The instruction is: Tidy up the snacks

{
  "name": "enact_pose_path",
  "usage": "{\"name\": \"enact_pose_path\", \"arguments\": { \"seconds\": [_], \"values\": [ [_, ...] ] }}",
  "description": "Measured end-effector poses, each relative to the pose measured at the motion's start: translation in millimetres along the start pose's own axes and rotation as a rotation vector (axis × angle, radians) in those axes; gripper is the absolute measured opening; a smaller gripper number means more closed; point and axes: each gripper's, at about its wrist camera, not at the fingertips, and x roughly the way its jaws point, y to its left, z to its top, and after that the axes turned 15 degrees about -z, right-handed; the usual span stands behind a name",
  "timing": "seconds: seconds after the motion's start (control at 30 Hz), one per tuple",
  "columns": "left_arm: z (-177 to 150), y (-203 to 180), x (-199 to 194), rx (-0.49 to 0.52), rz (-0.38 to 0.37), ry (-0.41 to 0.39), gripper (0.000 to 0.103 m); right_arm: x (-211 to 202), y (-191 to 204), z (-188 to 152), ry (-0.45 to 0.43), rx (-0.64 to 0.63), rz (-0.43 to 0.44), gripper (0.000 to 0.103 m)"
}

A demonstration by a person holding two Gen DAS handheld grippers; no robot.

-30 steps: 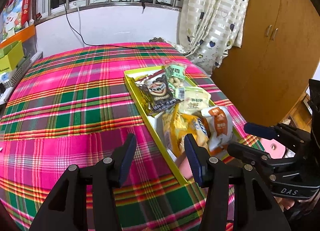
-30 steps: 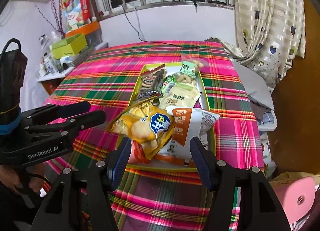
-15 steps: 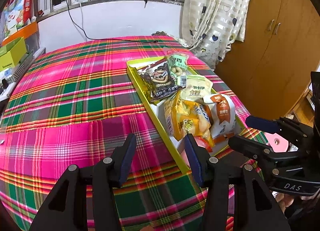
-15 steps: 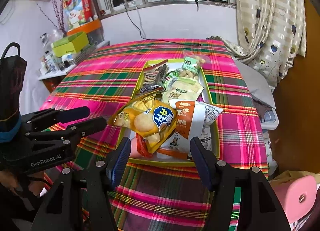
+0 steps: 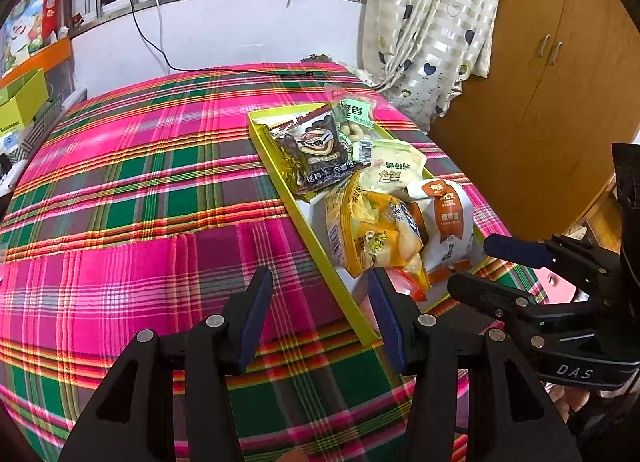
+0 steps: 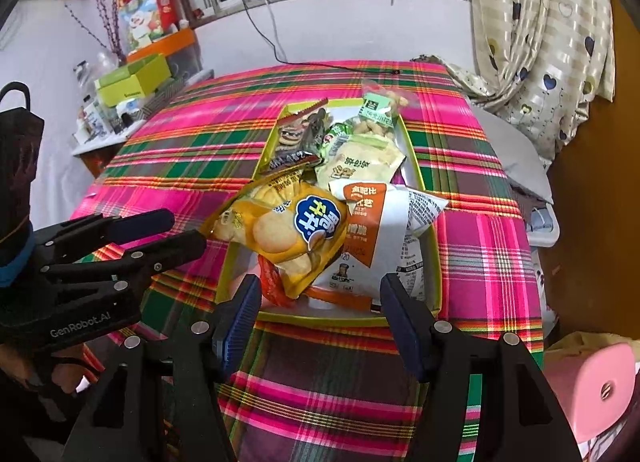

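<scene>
Yellow-green cardboard makes up the shallow rectangular tray [image 6: 436, 262] I am working around, and I'll place everything against it. It sits on the pink, green and orange plaid tablecloth [image 5: 140, 182], toward the side near the heart-printed cream curtain [image 5: 432, 22].

Inside the tray, at its near end, a yellow biscuit bag with a blue round logo [image 6: 288, 230] lies on top of the pile, its left edge hanging over the tray's wall. Touching it on the right is a white and orange snack bag [image 6: 380, 230]. Behind these lies a pale cream pouch [image 6: 360, 158], and at the tray's far end a dark packet with a cartoon face [image 5: 320, 150] sits beside a clear bag of nuts with a green label [image 6: 376, 114]. A red wrapper [image 6: 272, 282] peeks from under the yellow bag.

My right gripper [image 6: 316, 322] hangs just before the tray's near wall, its blue-padded fingers spread wide with nothing between them. My left gripper [image 5: 320, 310] hovers at the tray's left near corner, fingers likewise parted and holding nothing; one finger [image 5: 384, 314] overlaps the tray's edge in the left wrist view.
</scene>
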Motion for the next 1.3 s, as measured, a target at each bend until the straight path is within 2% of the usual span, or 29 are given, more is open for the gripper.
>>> {"name": "enact_pose_path", "arguments": {
  "seconds": [1.3],
  "values": [
    [1.6,1.6,6.1,0.002,-0.005,0.012,0.051,9.3,0.5,0.3,0.022,-0.005,0.006,0.061]
  ]
}}
